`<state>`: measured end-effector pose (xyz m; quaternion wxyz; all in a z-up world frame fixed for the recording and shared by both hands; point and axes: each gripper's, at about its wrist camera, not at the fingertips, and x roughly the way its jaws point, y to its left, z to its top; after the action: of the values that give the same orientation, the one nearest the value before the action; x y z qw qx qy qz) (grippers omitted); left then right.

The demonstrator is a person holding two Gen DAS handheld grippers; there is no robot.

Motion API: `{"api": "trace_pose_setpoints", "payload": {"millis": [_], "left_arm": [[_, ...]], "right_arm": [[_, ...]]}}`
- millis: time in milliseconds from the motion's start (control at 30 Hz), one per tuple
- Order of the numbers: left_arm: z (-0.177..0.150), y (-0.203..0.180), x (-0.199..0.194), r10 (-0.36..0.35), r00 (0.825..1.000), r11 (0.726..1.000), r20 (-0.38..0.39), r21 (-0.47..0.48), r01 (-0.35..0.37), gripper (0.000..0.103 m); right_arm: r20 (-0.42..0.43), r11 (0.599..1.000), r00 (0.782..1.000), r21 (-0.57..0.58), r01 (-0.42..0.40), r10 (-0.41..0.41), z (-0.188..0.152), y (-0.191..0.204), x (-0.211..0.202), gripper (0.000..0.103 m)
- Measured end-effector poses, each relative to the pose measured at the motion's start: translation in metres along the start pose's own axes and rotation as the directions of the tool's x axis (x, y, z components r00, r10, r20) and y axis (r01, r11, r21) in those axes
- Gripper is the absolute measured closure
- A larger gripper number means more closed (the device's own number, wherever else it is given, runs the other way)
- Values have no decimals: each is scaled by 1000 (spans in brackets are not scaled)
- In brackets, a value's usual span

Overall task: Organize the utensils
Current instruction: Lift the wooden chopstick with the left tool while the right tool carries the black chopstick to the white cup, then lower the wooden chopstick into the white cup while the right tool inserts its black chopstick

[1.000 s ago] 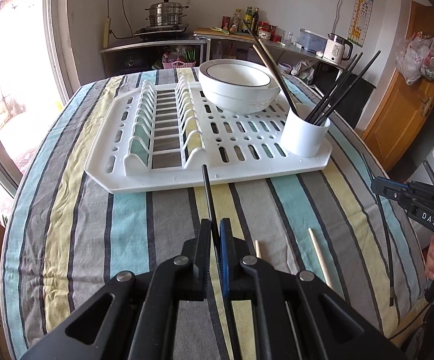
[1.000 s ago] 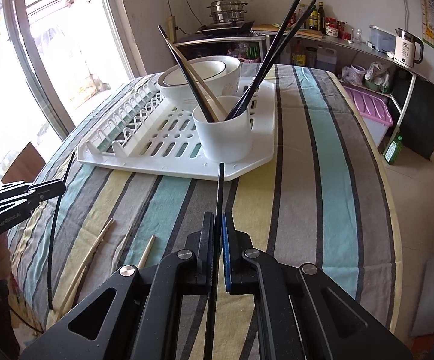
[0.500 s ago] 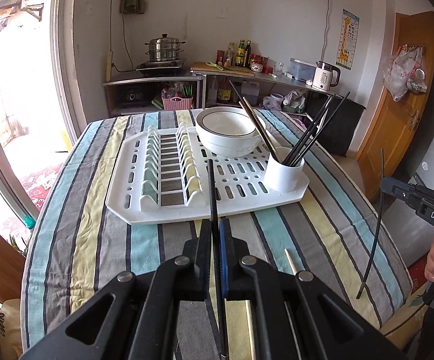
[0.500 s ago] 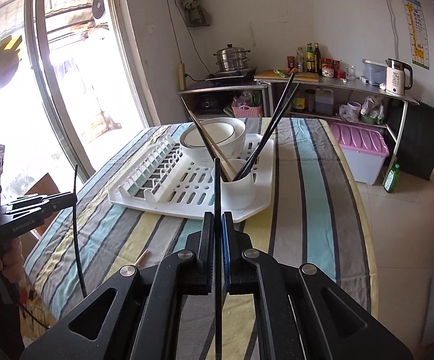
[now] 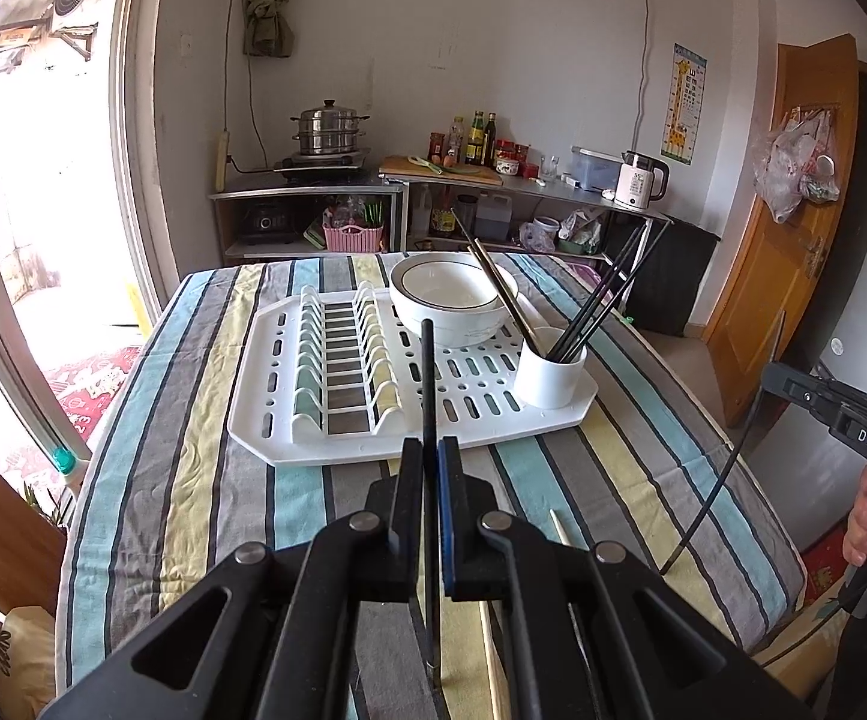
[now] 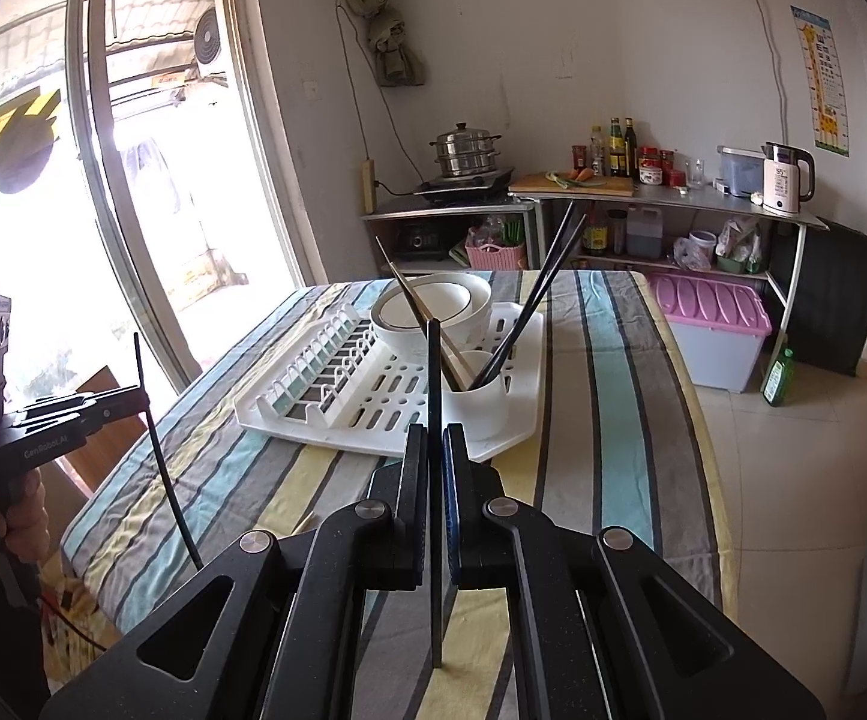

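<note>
My left gripper [image 5: 431, 450] is shut on a black chopstick [image 5: 428, 384], held upright above the table's near edge. My right gripper [image 6: 435, 438] is shut on another black chopstick [image 6: 434, 372], also upright. A white cup [image 5: 551, 377] on the white drying rack [image 5: 289, 360] holds several black and wooden chopsticks; it also shows in the right wrist view [image 6: 481, 405]. Each gripper shows in the other's view, the right one [image 5: 778, 375] and the left one [image 6: 133, 399]. A wooden chopstick [image 5: 559, 528] lies on the cloth.
White bowls [image 5: 451, 294] sit at the back of the rack. The striped tablecloth [image 5: 193, 450] covers the table. A pink-lidded bin [image 6: 715, 324] stands on the floor to the right. A counter with a kettle [image 5: 640, 180] and a steamer pot [image 5: 330, 135] lines the far wall.
Both grippers have risen and pulled back from the table, each lifting its black chopstick. The rack and cup now look farther away and lower in both views.
</note>
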<state>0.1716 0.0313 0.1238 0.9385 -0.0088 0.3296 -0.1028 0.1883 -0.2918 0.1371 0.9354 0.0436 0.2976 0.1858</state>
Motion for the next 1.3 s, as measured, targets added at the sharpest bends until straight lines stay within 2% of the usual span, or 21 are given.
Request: {"api": "trace_pose_setpoints", "payload": {"millis": [433,900,1300], "left_arm": [[27,-5,2,-41,999,999,27,-5,41,98],[91,-41,30,-117,993,993,35,35,116,98],[142,-65,58,-159,985,987,61,48,156,98]], "right_arm": [[42,1000,999,-11,16,-15,18,-1,-2,98],[88,999,996,-35,21,-18,59,2,9,98],[135,1000,991,-13,14,-13,97,-9,27,98]]}}
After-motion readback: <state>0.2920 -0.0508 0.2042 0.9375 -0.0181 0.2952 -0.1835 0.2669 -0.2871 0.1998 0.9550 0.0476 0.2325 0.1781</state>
